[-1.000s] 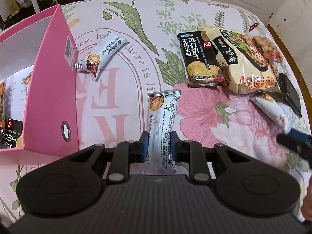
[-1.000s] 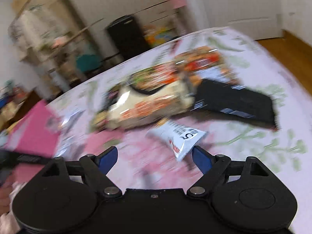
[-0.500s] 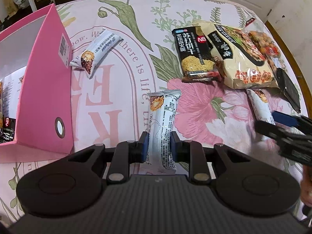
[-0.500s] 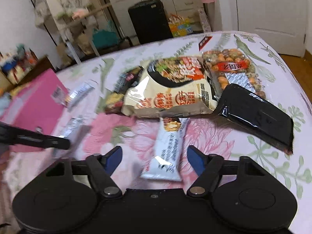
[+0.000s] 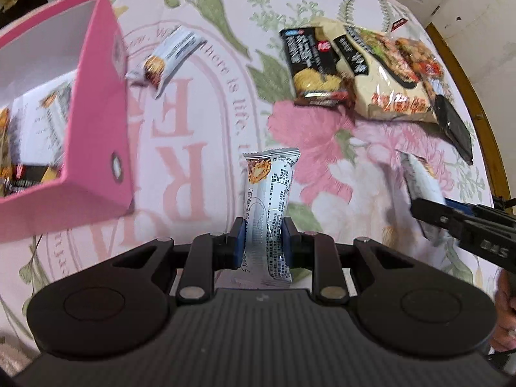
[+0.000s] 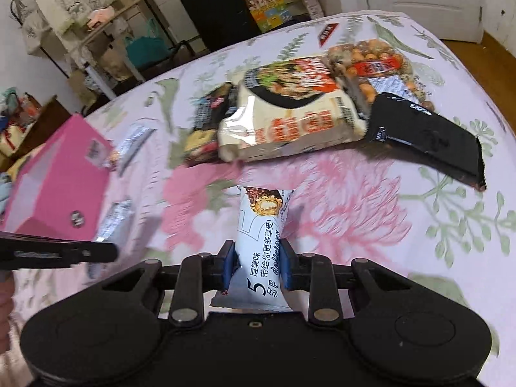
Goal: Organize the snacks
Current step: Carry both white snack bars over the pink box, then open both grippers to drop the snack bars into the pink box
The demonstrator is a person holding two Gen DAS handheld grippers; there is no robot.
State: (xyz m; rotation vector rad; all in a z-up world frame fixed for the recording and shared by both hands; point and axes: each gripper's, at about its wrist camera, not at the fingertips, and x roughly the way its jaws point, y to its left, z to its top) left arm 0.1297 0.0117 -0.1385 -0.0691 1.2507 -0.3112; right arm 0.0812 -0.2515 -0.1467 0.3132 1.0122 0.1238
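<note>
Gripping one white wafer bar (image 5: 269, 213), your left gripper (image 5: 262, 242) is clamping it; your right gripper (image 6: 258, 266) is closing on another wafer bar (image 6: 262, 245) pointing twelve o'clock. Only the left view is showing the pink box (image 5: 96, 135) interior.

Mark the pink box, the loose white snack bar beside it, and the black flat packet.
pink box (image 5: 96, 122), left wrist view, on its outer side wall.
loose white snack bar (image 5: 167, 58), left wrist view, mid-wrapper.
black flat packet (image 6: 429, 135), right wrist view, centre of its face.

"5F delicious" on the white snack bar (image 6: 262, 251); "is life" on the floral tablecloth (image 5: 235, 103)
</note>
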